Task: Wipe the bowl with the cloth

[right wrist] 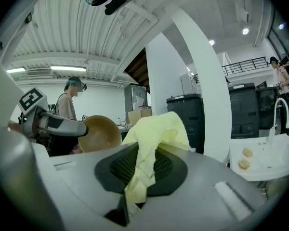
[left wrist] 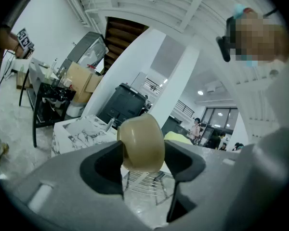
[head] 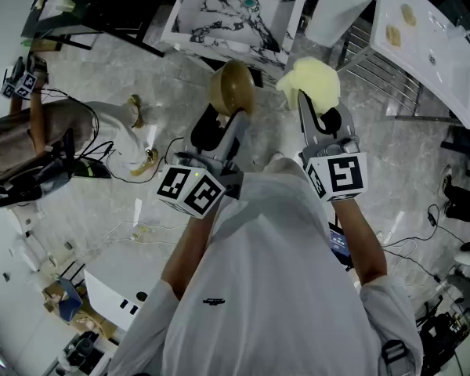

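Note:
A tan bowl (head: 232,88) is held up in the air by its rim, with my left gripper (head: 236,116) shut on it. In the left gripper view the bowl (left wrist: 140,143) stands edge-on between the jaws. My right gripper (head: 309,104) is shut on a pale yellow cloth (head: 310,80) that bunches above the jaws. In the right gripper view the cloth (right wrist: 151,143) drapes down between the jaws, and the bowl (right wrist: 101,133) shows to its left with its hollow toward the cloth. Bowl and cloth are a short gap apart.
A marble-patterned white table (head: 235,10) lies below, ahead of the bowl. A white table (head: 427,30) with small food pieces is at the right, a wire rack (head: 384,73) beside it. Another person (head: 39,135) stands at the left. Cables run over the floor (head: 133,225).

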`<move>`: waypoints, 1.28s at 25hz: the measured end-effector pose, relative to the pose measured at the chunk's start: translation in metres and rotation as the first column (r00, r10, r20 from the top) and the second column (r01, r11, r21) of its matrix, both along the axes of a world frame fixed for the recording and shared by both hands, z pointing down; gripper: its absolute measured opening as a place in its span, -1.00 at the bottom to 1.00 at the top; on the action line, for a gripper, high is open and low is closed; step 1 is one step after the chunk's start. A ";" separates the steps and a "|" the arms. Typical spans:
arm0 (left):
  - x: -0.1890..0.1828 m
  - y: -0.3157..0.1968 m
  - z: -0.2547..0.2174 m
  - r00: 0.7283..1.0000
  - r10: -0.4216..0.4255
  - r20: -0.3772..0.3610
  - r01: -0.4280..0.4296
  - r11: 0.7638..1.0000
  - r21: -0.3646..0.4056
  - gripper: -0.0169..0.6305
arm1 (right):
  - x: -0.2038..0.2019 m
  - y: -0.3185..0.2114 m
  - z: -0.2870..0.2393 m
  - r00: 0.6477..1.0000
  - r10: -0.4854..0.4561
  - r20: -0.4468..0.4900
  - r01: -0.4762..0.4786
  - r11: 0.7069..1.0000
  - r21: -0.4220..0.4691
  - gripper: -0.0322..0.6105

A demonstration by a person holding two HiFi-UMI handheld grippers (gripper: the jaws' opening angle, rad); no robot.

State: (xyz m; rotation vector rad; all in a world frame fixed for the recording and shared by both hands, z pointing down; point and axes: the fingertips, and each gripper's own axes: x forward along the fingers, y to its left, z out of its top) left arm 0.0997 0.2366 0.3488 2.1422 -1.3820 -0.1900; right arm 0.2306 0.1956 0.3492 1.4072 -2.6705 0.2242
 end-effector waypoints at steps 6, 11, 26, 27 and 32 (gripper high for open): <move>-0.003 0.011 0.008 0.910 0.084 -0.407 -0.126 0.989 -0.077 -0.11 | -0.015 0.032 -0.010 1.000 -0.015 0.003 0.015 1.000 -0.023 -0.79; -0.020 0.008 0.014 0.889 0.119 -0.442 -0.174 0.981 -0.087 -0.11 | -0.029 0.042 -0.020 1.000 -0.012 0.007 0.012 0.999 -0.033 -0.79; -0.103 -0.022 -0.003 0.881 0.178 -0.439 -0.215 0.976 -0.035 -0.11 | -0.101 0.013 -0.020 0.998 0.063 -0.013 -0.064 0.997 -0.034 -0.79; -0.111 -0.024 -0.001 0.880 0.181 -0.440 -0.220 0.975 -0.038 -0.11 | -0.108 0.011 -0.020 0.997 0.074 -0.014 -0.074 0.997 -0.037 -0.79; -0.157 -0.035 0.005 0.881 0.187 -0.435 -0.227 0.973 -0.041 -0.11 | -0.150 -0.004 -0.019 0.995 0.102 -0.013 -0.102 0.994 -0.025 -0.79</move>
